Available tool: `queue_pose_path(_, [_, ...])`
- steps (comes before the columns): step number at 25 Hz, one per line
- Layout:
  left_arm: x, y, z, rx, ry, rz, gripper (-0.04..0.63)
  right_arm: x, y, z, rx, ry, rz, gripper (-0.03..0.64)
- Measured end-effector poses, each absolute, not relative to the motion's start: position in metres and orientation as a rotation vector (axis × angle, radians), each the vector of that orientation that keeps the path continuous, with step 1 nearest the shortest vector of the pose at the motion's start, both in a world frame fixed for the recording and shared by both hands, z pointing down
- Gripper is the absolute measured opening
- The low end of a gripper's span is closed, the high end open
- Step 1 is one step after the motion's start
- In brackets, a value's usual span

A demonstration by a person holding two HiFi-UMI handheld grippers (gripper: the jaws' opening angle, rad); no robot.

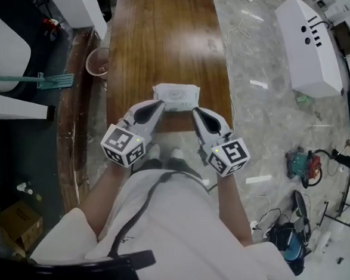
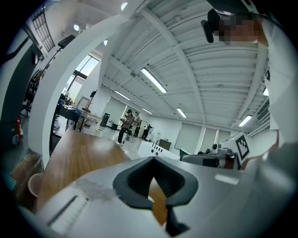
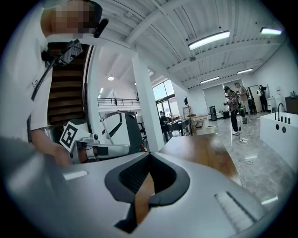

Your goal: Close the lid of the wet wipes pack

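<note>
The white wet wipes pack (image 1: 177, 97) lies on the long wooden table (image 1: 162, 41), close to its near edge; I cannot tell how its lid stands. My left gripper (image 1: 159, 105) is at the pack's near left corner and my right gripper (image 1: 195, 111) at its near right corner, both pointing at it. Whether either touches the pack I cannot tell. In the left gripper view the left gripper (image 2: 152, 159) has its jaws together with nothing between them. The right gripper (image 3: 149, 156) looks the same in its own view. The pack shows in neither gripper view.
A pinkish bucket (image 1: 97, 61) stands on the floor by the table's left side. A white cabinet (image 1: 309, 43) lies on the floor to the right, with a power tool (image 1: 302, 165) and cables nearer me. People (image 2: 126, 124) stand far off in the hall.
</note>
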State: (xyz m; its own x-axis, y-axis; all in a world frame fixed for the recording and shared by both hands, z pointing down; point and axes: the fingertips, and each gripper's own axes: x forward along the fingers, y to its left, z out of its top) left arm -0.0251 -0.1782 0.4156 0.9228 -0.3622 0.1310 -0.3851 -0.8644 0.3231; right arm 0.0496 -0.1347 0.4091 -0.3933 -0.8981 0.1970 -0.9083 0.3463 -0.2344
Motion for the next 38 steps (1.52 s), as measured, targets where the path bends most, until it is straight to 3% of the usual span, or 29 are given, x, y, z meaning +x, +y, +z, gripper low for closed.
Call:
queue_pose_path(22, [0.011,-0.195,0.441,2.672,-0.749,0.171,0.005,0.103,-0.188,0.457,1.488,-2.562,0.501,0.009])
queue_pose_path(38, [0.026,-0.221,0.517,2.569,-0.881,0.284,0.005,0.105,-0.230,0.544,1.303,-2.525,0.566,0.117])
